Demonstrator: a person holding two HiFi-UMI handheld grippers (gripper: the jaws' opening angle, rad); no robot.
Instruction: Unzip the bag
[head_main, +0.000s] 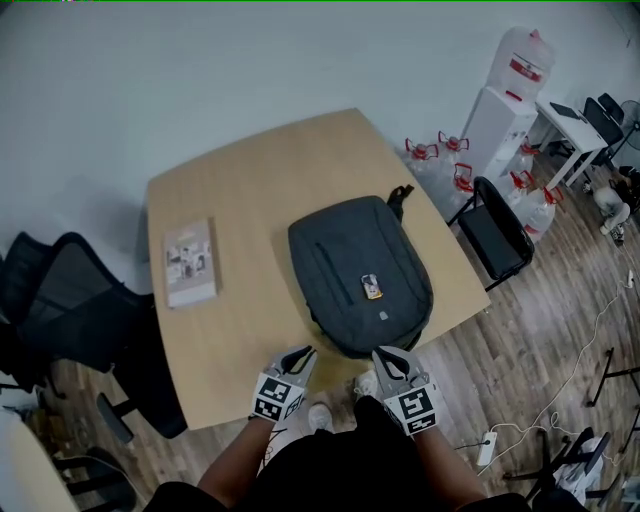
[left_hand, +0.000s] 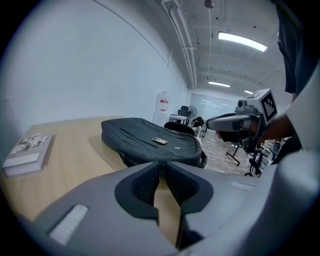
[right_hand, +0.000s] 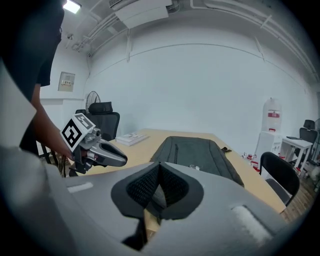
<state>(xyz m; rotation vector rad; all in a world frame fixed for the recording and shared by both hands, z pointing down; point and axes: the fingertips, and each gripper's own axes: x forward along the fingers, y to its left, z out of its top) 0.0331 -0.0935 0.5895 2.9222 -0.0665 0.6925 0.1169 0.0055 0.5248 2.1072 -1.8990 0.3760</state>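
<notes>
Head view, looking steeply down: a book lies near the 9 o'clock edge of the pale wooden counter, well apart from everything else. At the near edge, the left gripper hovers close to the bag's 7 o'clock corner, its jaws parted only a little, bare wood showing through the gap and nothing held. The bag, a dark backpack, lies flat at the middle of the counter, its carry handle pointing to 1 o'clock and a small tag on its front panel. The right gripper hangs at the bag's 5 o'clock corner, jaws pressed together and empty. Neither gripper touches the bag, so the unzipping appears not yet begun.

No slider can be made out from here, so the step in hand is likely to find it along the zip before committing. Done well, one gripper would pin the fabric just beside the track while the other pinches the pull tab squarely and draws it in line with the teeth, following the curve. A sideways tug risks jamming, and an unpinned bag may slide on the smooth counter.
</notes>
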